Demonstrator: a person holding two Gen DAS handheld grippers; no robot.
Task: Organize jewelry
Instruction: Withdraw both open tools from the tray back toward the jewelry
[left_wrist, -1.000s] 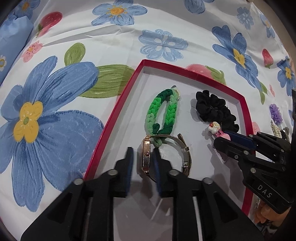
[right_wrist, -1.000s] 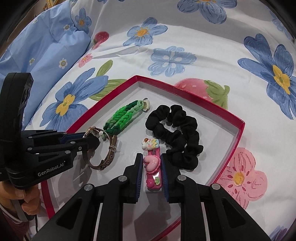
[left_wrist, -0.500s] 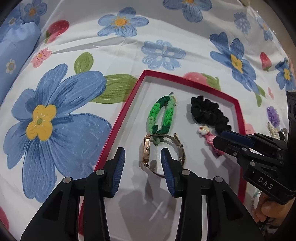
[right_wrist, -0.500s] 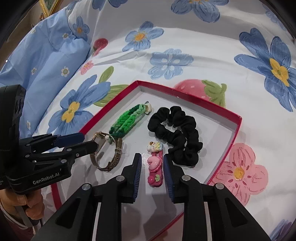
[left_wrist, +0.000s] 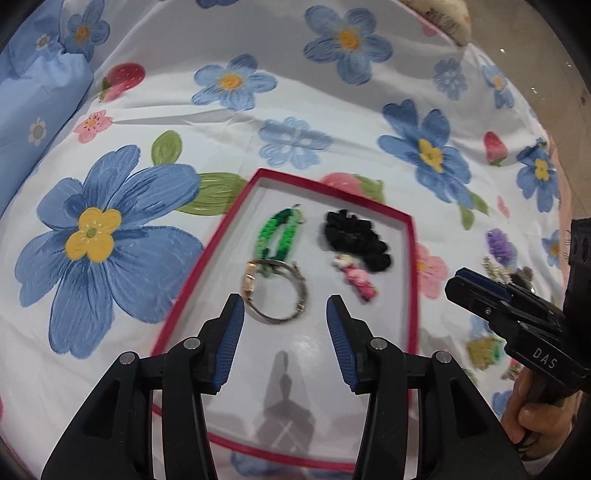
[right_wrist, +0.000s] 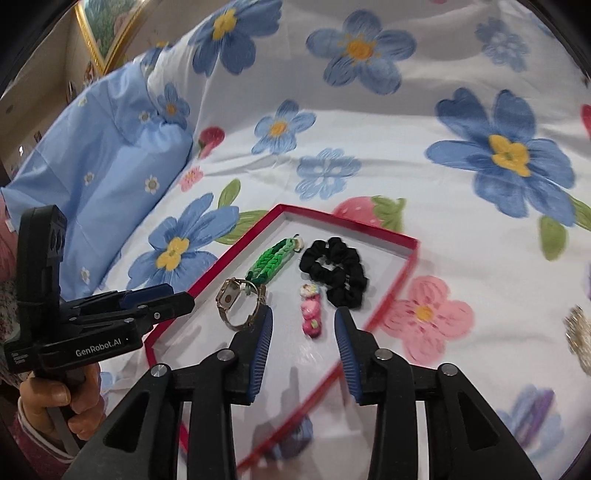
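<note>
Beyond tray (left_wrist: 413, 266) right edge, left view alone shows loose trinkets (left_wrist: 498, 247); both tools (left_wrist: 284, 310) (right_wrist: 303, 321) spread, just opened, empty.

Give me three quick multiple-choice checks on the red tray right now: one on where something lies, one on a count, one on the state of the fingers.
1. Where does the black scrunchie lie in the red tray?
A. Beside the green braided band, towards the far end
B. Outside the tray on the bedsheet
C. Between the left gripper's fingers

2. How many items lie in the tray?
A. Two
B. Four
C. Six

3. How do the right gripper and left gripper stand?
A. Both clamped on items
B. Right clamped on the pink hair clip
C. Both open, holding nothing

Answers:
1. A: the scrunchie sits next to the green band inside the far half of the tray.
2. B: green band, scrunchie, watch and pink hair clip.
3. C: both pairs of fingers have just been opening and stand apart, with the clip and watch lying free on the tray floor.
</note>
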